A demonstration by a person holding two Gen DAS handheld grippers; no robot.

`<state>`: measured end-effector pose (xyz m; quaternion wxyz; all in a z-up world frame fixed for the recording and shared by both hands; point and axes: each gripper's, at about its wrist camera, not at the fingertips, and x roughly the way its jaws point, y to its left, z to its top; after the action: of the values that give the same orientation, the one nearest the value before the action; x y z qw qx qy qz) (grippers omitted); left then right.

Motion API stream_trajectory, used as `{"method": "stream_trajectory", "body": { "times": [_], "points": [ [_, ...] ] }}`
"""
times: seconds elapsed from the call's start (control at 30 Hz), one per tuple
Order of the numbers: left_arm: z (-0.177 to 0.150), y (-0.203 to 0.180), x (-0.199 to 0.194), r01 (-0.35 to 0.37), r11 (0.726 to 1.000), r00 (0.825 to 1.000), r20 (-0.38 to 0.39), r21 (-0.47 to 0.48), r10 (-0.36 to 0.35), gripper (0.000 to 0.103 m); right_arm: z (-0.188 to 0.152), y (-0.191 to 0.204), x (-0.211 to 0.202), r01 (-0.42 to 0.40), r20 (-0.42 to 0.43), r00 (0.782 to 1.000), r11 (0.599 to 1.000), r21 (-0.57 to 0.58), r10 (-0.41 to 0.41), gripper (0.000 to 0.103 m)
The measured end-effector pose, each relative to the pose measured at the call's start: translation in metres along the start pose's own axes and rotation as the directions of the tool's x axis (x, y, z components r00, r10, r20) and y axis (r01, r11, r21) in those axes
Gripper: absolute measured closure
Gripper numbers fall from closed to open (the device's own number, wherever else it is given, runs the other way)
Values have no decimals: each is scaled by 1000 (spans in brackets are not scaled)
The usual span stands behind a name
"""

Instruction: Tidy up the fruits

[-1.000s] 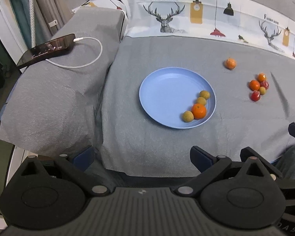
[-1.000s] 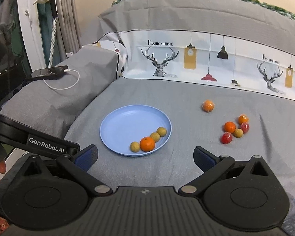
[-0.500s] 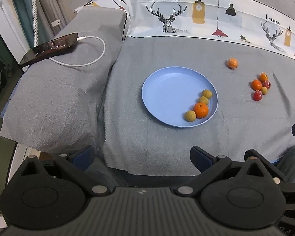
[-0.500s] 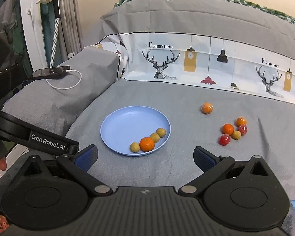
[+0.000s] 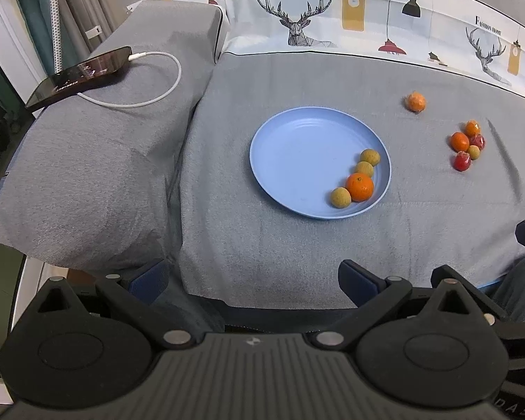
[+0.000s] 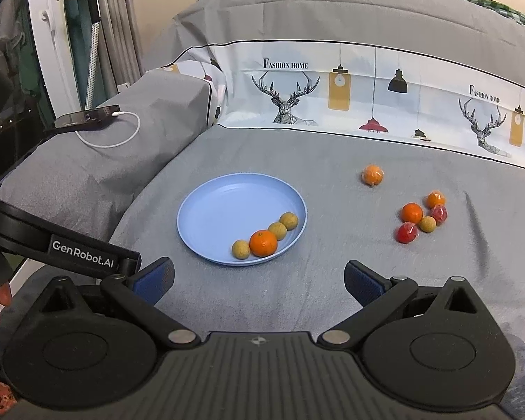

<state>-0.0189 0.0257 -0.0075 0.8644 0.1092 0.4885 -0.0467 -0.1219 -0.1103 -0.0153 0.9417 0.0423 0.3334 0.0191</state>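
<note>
While both the left gripper (image 5: 252, 278) and right gripper (image 6: 259, 278) hang spread wide and empty at the near edge, the plate (image 6: 227, 206) holds an orange (image 6: 263, 243) and three yellow fruits, with six more fruits (image 6: 420, 217) loose on the cloth (image 6: 332, 280) to its right.

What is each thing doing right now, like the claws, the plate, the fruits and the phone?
Left claw: open, empty.
Right claw: open, empty.
Blue plate: upright on the grey cloth, holding four fruits.
Orange on the plate: resting between tan fruits.
Lone wrapped orange: on the cloth, off the plate.
Cluster of five fruits: bunched on the cloth, off the plate.
Phone: lying flat, cable plugged in.
</note>
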Motion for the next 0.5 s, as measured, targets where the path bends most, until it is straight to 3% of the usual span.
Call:
{"method": "stream_trajectory", "body": {
  "times": [0.5],
  "points": [
    [7,-7,12,-10,1000,1000,-29,16,10,0,-3,-11,16,-9,-33,999,999,44,11,1]
  ]
}}
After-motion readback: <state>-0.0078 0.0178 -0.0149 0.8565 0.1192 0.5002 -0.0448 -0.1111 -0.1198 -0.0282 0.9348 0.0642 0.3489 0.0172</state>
